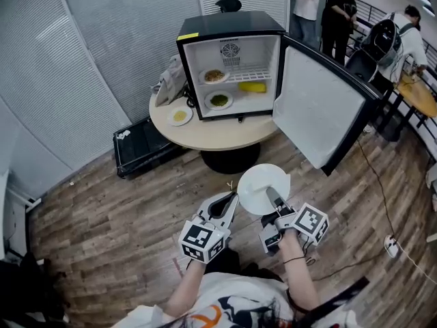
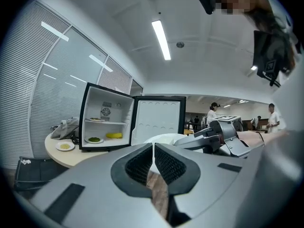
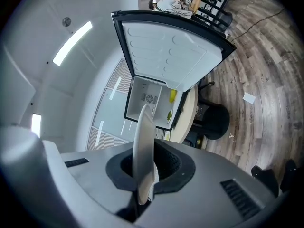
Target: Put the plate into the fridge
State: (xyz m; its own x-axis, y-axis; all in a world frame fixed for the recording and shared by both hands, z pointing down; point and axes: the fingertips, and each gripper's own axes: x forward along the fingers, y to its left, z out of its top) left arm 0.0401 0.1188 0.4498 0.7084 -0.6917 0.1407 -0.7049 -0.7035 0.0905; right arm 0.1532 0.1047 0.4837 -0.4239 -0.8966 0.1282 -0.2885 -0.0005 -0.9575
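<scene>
While right gripper (image 1: 274, 197) pinches it | plate (image 1: 259, 183) roughly level, face up

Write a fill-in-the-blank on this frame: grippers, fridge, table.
1. The right gripper is shut on the rim of a white ____.
2. The left gripper has its jaws ____, with nothing between them.
3. The door of the fridge stands ____.
4. In the head view, the dish of yellow food sits on the round table, to the ____ of the fridge.

Missing words: plate; shut; open; left
</scene>
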